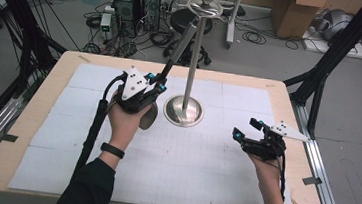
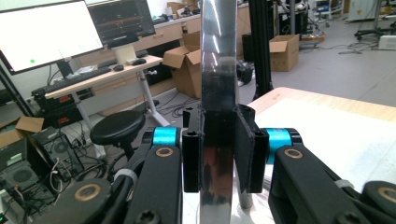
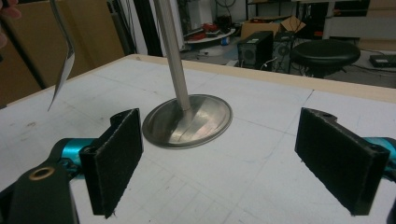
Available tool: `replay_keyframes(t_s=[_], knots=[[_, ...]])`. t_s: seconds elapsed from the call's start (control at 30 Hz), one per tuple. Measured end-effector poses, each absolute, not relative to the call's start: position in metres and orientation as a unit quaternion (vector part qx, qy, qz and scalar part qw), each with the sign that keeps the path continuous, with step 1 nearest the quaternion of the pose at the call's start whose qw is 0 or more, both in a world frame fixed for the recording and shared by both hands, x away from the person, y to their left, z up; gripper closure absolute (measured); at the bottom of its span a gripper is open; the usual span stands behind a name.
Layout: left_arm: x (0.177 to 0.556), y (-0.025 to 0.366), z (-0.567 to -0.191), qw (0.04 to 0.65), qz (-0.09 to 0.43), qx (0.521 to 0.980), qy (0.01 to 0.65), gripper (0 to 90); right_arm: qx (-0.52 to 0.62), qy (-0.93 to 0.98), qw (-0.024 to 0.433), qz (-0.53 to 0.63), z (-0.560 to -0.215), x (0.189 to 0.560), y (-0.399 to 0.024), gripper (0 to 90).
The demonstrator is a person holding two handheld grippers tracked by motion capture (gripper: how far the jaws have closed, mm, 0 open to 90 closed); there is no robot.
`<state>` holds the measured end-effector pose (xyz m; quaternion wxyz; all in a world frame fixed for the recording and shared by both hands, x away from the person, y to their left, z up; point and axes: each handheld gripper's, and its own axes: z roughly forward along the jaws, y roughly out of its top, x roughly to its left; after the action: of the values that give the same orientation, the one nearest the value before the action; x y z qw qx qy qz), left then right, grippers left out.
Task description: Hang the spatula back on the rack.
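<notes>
My left gripper [image 1: 154, 82] is shut on the flat handle of a long metal utensil [image 1: 180, 46]. The handle slants up to the right toward the top of a steel stand [image 1: 193, 58]; the utensil's rounded head [image 1: 149, 119] hangs below the hand. In the left gripper view the shiny handle [image 2: 217, 70] stands upright, clamped between the pads of the left gripper [image 2: 218, 154]. The stand has a round base [image 1: 184, 111] and a ring of hooks [image 1: 205, 7] under a ball top. My right gripper [image 1: 246, 129] hovers open, right of the base, nothing between its pads [image 3: 116, 158].
White gridded mats [image 1: 188, 163] cover the wooden table [image 1: 32, 118]. In the right gripper view the stand's base [image 3: 187, 121] lies just ahead and the utensil's head [image 3: 63, 70] hangs at the upper left. Black frame posts [image 1: 322, 70] flank the table; a stool [image 1: 184, 19] and computers stand behind.
</notes>
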<state>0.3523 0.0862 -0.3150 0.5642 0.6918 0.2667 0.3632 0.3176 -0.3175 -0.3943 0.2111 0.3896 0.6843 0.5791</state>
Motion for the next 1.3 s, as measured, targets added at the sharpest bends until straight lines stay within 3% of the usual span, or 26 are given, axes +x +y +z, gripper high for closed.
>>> replay_keyframes(t_s=[0.87,1.3], knots=[[0.358,0.079,-0.323,0.576,0.352,0.689,0.263,72.9,0.392,0.683,0.210,0.580,-0.394,0.317,-0.318,14.3],[0.350,0.104,-0.312,0.591,0.317,0.686,0.282,39.1,0.391,0.683,0.209,0.580,-0.394,0.317,-0.318,14.3]])
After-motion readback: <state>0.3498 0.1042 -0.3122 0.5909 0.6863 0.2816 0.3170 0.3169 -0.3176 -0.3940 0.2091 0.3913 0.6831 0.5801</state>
